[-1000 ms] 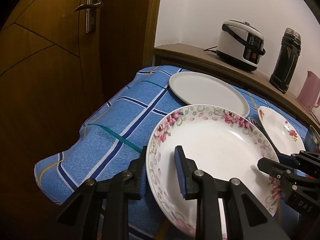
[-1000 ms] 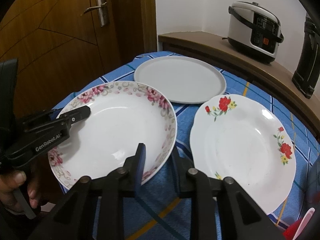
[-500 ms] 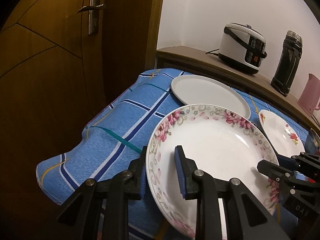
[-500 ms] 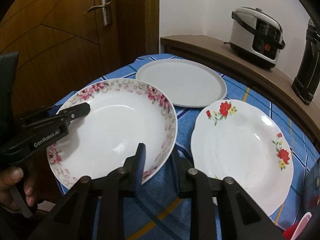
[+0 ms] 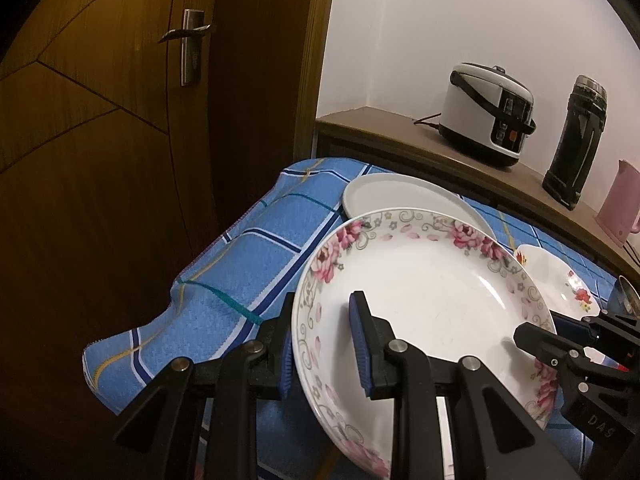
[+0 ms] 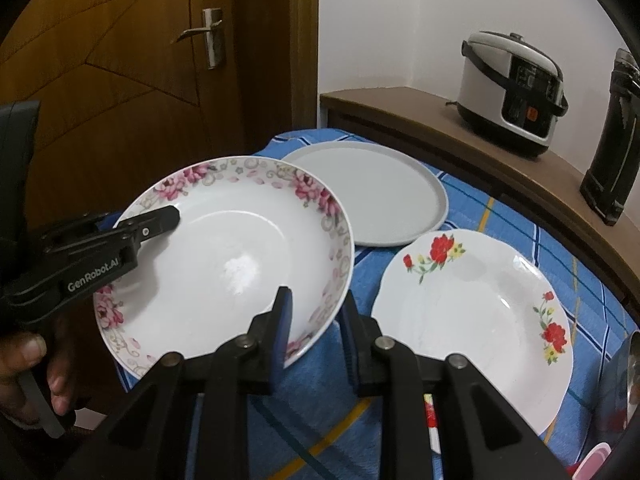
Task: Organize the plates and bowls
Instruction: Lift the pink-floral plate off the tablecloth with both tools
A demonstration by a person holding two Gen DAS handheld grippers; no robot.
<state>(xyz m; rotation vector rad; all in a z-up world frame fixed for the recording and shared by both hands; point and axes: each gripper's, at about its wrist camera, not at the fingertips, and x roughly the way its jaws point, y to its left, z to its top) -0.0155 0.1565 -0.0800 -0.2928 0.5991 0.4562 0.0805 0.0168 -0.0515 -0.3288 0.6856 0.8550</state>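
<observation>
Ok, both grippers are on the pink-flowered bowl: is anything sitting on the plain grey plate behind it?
Nothing visible. The plain grey plate lies bare beyond the pink-flowered bowl, which the left gripper and right gripper hold by opposite rims.

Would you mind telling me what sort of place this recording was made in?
Probably a home kitchen or dining corner: a white electric rice cooker sits on a brown wooden ledge, floral china plates lie on a blue checked tablecloth, beside a brown wooden door.
</observation>
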